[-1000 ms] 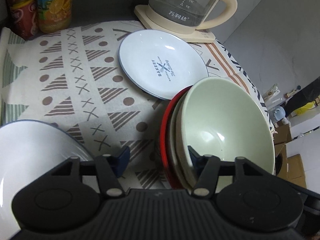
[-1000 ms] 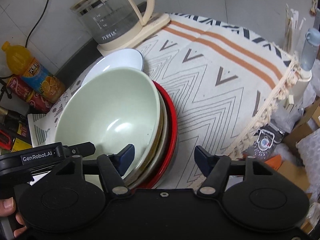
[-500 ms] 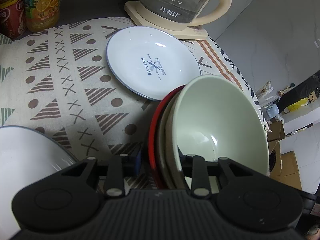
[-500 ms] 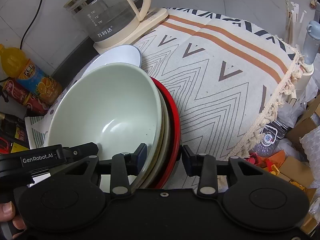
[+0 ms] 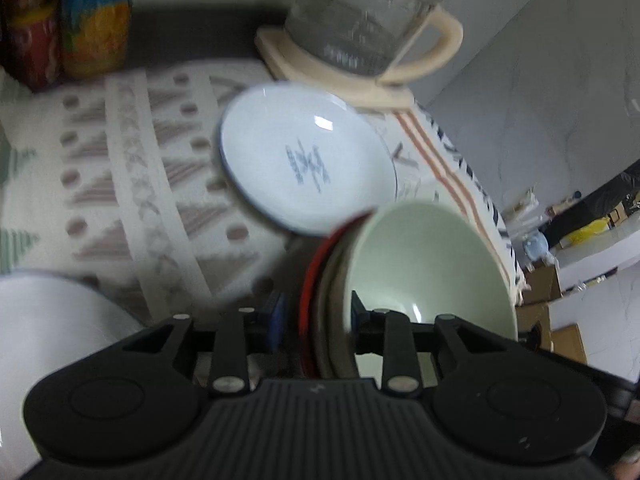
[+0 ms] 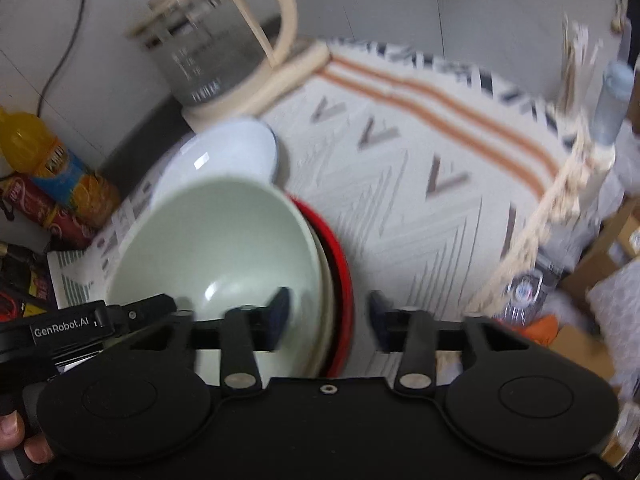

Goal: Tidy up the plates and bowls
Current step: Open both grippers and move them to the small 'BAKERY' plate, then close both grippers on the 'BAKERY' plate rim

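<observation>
Home kitchen counter, glass kettle, drink bottles (blurred), plate

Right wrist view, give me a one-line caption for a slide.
Right gripper straddles the rim of a nested bowl stack, pale green bowl on top, beside a white plate and glass kettle.

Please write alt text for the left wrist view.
The left hand-held gripper clamps the rim of a nested bowl stack, pale green bowl innermost. Behind lie a white plate on a patterned cloth and a glass kettle.
</observation>
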The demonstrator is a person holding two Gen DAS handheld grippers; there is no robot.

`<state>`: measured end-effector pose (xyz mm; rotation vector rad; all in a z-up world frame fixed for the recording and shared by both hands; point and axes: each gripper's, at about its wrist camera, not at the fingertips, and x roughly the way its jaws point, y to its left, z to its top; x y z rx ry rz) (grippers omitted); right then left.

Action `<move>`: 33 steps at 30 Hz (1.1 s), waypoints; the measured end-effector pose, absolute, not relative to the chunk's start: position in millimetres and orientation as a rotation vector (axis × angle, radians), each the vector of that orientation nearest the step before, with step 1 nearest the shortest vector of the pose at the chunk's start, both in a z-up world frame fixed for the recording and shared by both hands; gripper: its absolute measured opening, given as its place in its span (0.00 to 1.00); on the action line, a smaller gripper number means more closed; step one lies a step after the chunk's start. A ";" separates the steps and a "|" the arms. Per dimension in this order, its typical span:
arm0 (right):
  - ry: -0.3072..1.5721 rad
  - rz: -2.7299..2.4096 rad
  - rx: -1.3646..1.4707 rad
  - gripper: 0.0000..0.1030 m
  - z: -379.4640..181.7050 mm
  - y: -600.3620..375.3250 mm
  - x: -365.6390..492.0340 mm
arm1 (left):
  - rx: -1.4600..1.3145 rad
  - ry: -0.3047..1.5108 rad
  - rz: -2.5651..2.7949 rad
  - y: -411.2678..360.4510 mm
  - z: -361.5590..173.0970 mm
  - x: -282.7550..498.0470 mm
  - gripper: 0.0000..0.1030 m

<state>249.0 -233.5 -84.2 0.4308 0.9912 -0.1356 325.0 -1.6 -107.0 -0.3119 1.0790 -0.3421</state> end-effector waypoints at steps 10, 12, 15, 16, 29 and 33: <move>0.885 -0.133 0.452 0.58 -61.5 -242.2 269.0 | -0.342 1.028 -0.416 4.7 -88.4 355.4 0.51; 0.876 -0.108 0.447 0.58 -56.7 -241.8 275.5 | -0.376 1.009 -0.417 4.4 -85.2 357.7 0.51; 0.876 -0.067 0.454 0.57 -52.8 -244.7 290.2 | -0.419 0.991 -0.400 3.4 -83.7 364.5 0.51; 0.880 -0.054 0.458 0.56 -52.8 -246.1 296.7 | -0.420 0.990 -0.386 2.6 -84.5 367.9 0.51; 1.079 0.098 0.417 0.45 -82.0 -256.9 389.6 | -0.511 1.063 -0.161 14.6 -118.6 406.3 0.50; 1.143 0.146 0.404 0.42 -95.8 -253.9 406.7 | -0.558 1.094 -0.123 17.8 -132.3 410.3 0.47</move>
